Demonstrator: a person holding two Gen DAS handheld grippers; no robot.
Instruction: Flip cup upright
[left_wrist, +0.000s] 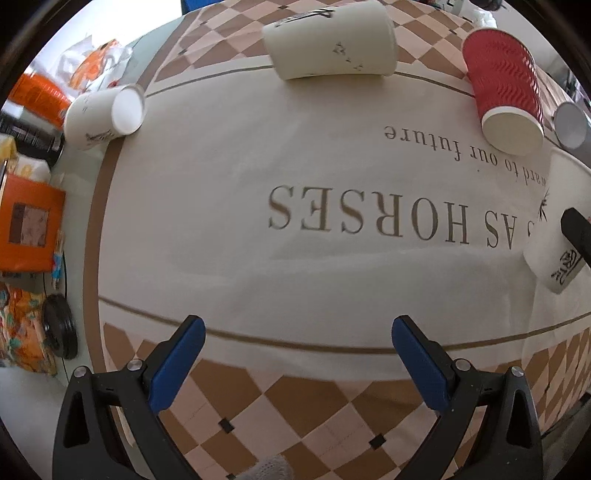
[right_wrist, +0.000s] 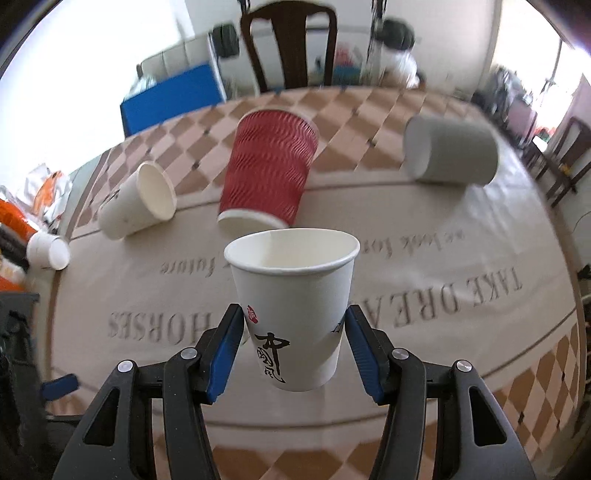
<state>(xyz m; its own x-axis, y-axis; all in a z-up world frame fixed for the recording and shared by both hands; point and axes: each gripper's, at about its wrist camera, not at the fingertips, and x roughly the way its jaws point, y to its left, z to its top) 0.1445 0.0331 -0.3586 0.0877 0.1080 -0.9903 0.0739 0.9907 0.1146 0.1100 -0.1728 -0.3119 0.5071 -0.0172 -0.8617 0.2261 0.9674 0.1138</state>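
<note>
We held the white cup (right_wrist: 293, 314) upright in the right gripper (right_wrist: 293, 349).

It sat mid-frame above the tablecloth (right_wrist: 424, 350), pinched at both sides; our left gripper (left_wrist: 297, 363) stood wide, gripping nothing, and a red cup (right_wrist: 269, 171) lay tipped behind.

White paper cup (right_wrist: 291, 310) with black brush calligraphy and a small red seal on its wall, mouth up and open, inside plain and pale. Stands upright with a slight lean, rim toward 12 o'clock, base toward 6 o'clock, at the centre of the right wrist view. Clamped at its lower wall from 9 o'clock and 3 o'clock by blue pads (right_wrist: 224, 354); base seems to hang clear of the cream cloth, though contact cannot be told for certain. Seen again at 3 o'clock in the left wrist view as a white cup body (left_wrist: 554, 225) with the same black brushwork, partly cut off by the frame edge.
</note>
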